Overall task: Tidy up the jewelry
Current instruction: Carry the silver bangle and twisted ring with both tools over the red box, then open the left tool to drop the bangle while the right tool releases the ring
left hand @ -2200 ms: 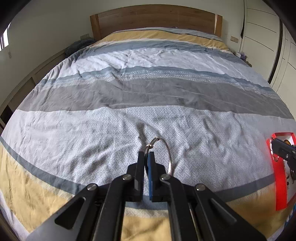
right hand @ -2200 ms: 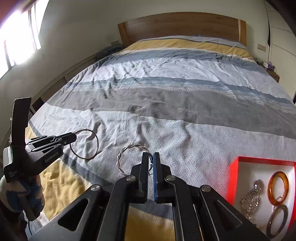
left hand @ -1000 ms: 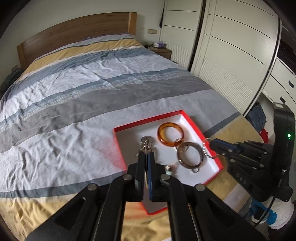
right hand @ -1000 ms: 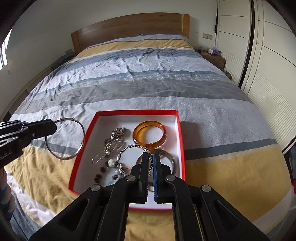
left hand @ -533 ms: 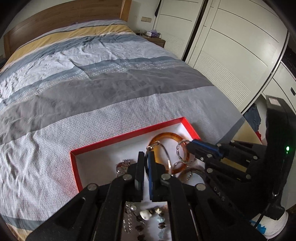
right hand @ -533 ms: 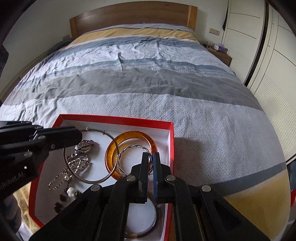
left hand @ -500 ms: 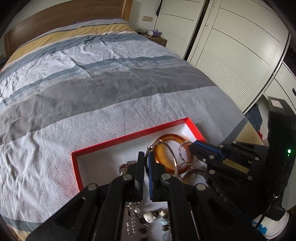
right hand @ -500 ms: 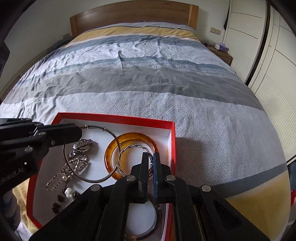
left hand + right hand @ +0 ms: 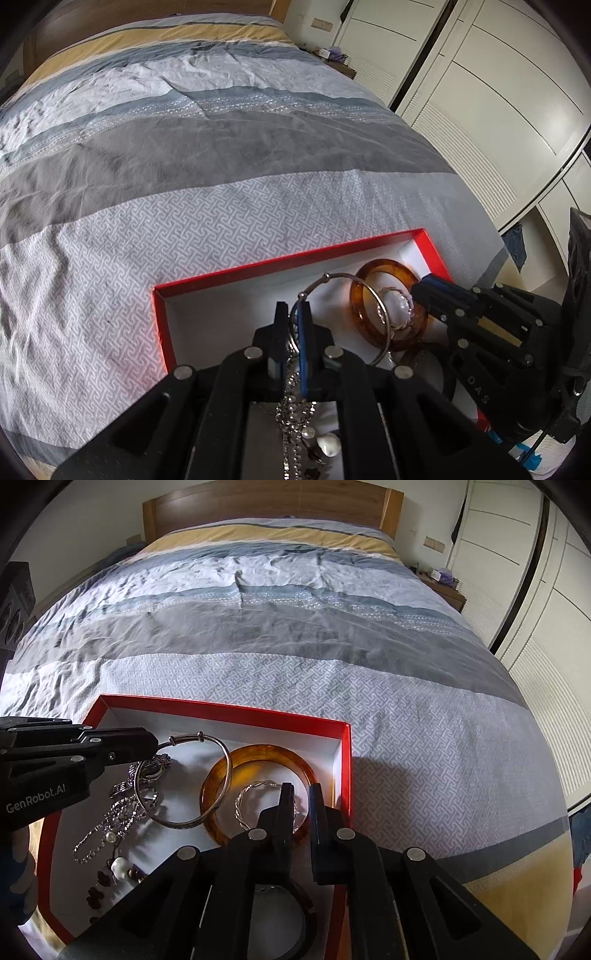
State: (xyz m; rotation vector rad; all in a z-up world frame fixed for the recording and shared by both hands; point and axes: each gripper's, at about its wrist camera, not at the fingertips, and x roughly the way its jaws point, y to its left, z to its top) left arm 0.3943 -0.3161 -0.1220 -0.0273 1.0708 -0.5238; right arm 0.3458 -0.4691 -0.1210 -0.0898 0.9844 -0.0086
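Note:
A red box (image 9: 277, 264) (image 9: 221, 709) with a white floor lies on the bed. Inside it are an amber bangle (image 9: 388, 263) (image 9: 258, 751), a chain necklace (image 9: 110, 819) with beads, and a dark bangle (image 9: 308, 921). My left gripper (image 9: 292, 325) (image 9: 149, 743) is low over the box with its jaws opening. A thin silver hoop (image 9: 384, 317) (image 9: 184, 824) passes loosely between them and leans on the amber bangle. My right gripper (image 9: 301, 801) (image 9: 421, 291) is opening too. Its twisted silver bangle (image 9: 258, 784) lies inside the amber one, at its fingertips.
The box sits near the foot of a bed with a grey, white and yellow striped duvet (image 9: 332, 646). A wooden headboard (image 9: 258, 506) is at the far end. White wardrobe doors (image 9: 480, 92) and a nightstand (image 9: 447, 590) stand to the right.
Both grippers came from above the duvet to the box and sank into it. Their jaws, shut before, now show a small gap. The hoop and the twisted bangle rest on the amber bangle.

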